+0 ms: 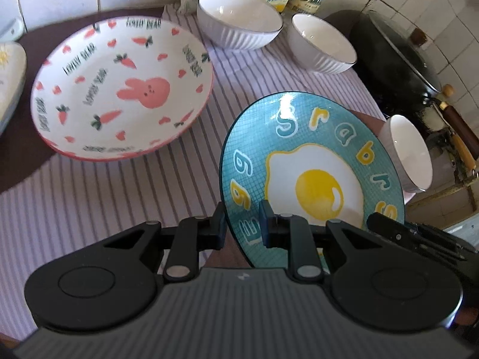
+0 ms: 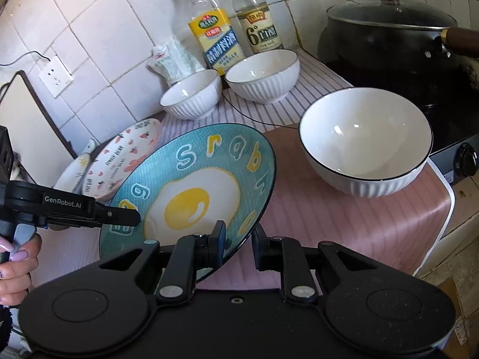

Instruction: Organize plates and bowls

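A teal plate with a fried-egg picture (image 1: 311, 176) is held tilted above the striped mat. My left gripper (image 1: 242, 224) straddles its rim with one finger on each side, and my right gripper (image 2: 239, 239) straddles the opposite rim (image 2: 209, 185); each has a small gap left at the rim. A white plate with a pink rabbit (image 1: 122, 89) lies at the left, also in the right wrist view (image 2: 125, 158). Three white ribbed bowls stand on the mat: two at the back (image 2: 188, 94) (image 2: 263, 74) and a larger one at the right (image 2: 365, 140).
A black lidded pot (image 2: 392, 30) sits on a stove at the right. Two bottles (image 2: 212, 36) (image 2: 257, 21) and a bag stand against the tiled wall. Another pale plate (image 2: 74, 167) lies left of the rabbit plate. The counter edge runs along the right.
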